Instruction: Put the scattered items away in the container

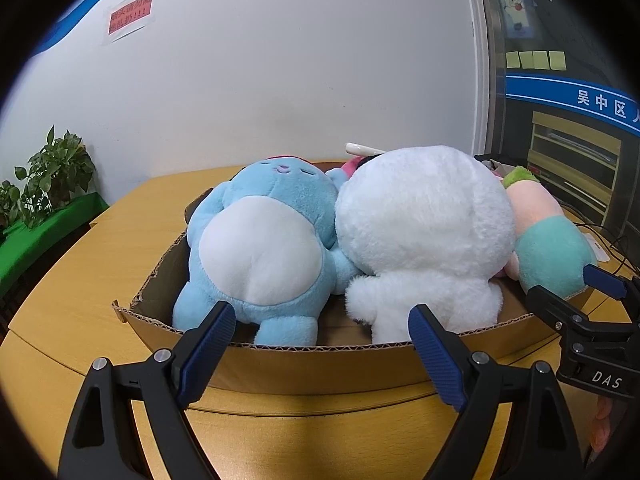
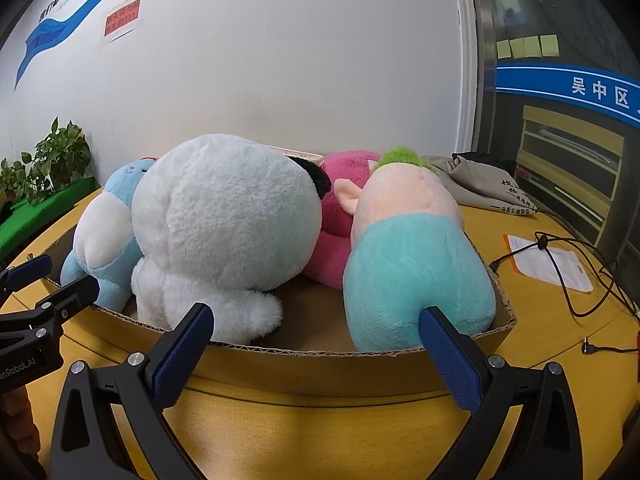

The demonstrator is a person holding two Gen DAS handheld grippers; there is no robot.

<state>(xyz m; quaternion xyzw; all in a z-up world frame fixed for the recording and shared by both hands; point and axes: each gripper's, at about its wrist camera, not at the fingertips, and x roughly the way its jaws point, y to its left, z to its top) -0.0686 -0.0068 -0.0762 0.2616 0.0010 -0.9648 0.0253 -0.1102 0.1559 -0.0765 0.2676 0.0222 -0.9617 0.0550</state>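
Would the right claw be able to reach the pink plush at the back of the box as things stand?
Probably not directly: the pink plush sits wedged behind the white plush and the teal-bottomed plush, which block the open right claw.

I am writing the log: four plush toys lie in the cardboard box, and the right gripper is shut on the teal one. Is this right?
Not quite. In the right wrist view the right gripper is open and holds nothing; the teal plush lies free in the cardboard box. The four toys are correct.

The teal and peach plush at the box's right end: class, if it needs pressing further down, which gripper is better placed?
Right, probably. The right gripper is open with the teal and peach plush just beyond its right finger; the left gripper faces the blue plush and white plush.
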